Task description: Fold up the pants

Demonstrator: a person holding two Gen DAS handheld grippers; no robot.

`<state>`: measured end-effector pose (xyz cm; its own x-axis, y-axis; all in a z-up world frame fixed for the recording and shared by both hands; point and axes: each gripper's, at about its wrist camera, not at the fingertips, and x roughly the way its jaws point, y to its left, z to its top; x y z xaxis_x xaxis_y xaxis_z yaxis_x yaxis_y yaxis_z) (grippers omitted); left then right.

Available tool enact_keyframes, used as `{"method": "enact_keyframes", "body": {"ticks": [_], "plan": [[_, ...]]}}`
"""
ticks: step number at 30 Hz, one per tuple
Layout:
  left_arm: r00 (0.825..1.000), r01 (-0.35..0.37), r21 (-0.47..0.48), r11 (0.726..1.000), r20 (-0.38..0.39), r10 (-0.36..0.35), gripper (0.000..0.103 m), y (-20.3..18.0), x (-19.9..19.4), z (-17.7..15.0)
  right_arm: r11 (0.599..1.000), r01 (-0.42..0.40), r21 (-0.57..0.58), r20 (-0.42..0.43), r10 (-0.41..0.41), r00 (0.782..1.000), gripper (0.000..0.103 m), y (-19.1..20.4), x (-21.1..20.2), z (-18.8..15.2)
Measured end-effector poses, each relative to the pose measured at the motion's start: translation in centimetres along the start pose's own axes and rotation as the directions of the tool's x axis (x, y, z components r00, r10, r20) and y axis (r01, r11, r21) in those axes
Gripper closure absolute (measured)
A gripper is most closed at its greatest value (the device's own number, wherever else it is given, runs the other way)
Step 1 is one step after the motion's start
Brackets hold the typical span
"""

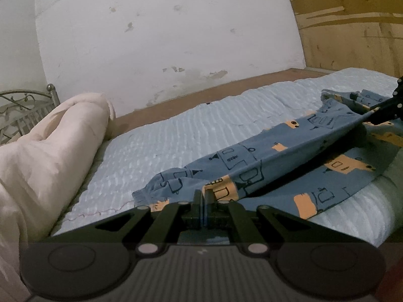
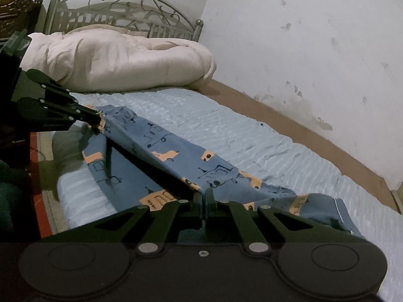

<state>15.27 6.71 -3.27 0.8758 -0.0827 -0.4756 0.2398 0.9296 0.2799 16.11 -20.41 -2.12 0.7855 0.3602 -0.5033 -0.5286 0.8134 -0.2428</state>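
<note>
From my left wrist camera, my left fingers [image 1: 203,196] are pinched tight on the near edge of the pants [image 1: 252,166]. The pants are blue with orange patches and little dark line drawings. They lie on the bed [image 1: 176,130], which has a light blue bumpy cover. One layer of the pants is lifted up in a long ridge that runs from my left fingers to the far right. There my right fingers [image 1: 372,117] come in from the edge of the picture, closed on the other end of the lifted layer. A second layer lies flat under it, near the bed's edge. A big cream blanket [image 1: 50,146] is rolled up on the left. Behind the bed is a white wall [image 1: 163,25] with marks on it.

From my right wrist camera, my right fingers [image 2: 204,197] are shut tight on the pants [image 2: 176,151] at the fold right in front of me. The lifted cloth stretches away to the left, where my left fingers [image 2: 97,115] hold its far end. The flat layer lies below, on the blue cover of the bed [image 2: 252,136]. The cream blanket [image 2: 121,60] sits at the head of the bed, in front of a curly metal headboard [image 2: 121,10].
</note>
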Motion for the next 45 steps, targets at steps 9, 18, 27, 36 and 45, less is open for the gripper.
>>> {"method": "enact_keyframes", "body": {"ticks": [9,18,27,36,45], "plan": [[1.0,0.019,0.036,0.999,-0.022,-0.019,0.103,-0.3,-0.8,-1.4,0.999,-0.026,-0.022,-0.021,0.026,0.999,0.103,1.6,-1.7,-1.1],[0.998,0.033,-0.006,0.999,-0.052,-0.033,0.103,-0.1,-0.6,-1.8,0.998,-0.061,-0.027,-0.082,0.058,0.995,0.103,2.2,-1.1,-2.8],[0.994,0.065,-0.31,0.948,-0.06,-0.088,0.048,2.2,-2.2,-2.5,0.999,-0.04,0.016,-0.067,0.041,0.997,0.087,2.0,-0.3,-3.1],[0.986,-0.016,-0.694,0.72,-0.131,-0.105,0.04,9.1,2.2,-2.8,0.994,-0.04,0.1,0.003,0.04,0.999,0.031,1.3,-1.4,-3.1],[0.965,-0.033,-0.844,0.536,-0.167,-0.203,0.068,11.7,5.1,-4.2,0.986,-0.031,0.162,0.042,0.024,0.999,0.021,0.6,-2.8,-3.2]]}}
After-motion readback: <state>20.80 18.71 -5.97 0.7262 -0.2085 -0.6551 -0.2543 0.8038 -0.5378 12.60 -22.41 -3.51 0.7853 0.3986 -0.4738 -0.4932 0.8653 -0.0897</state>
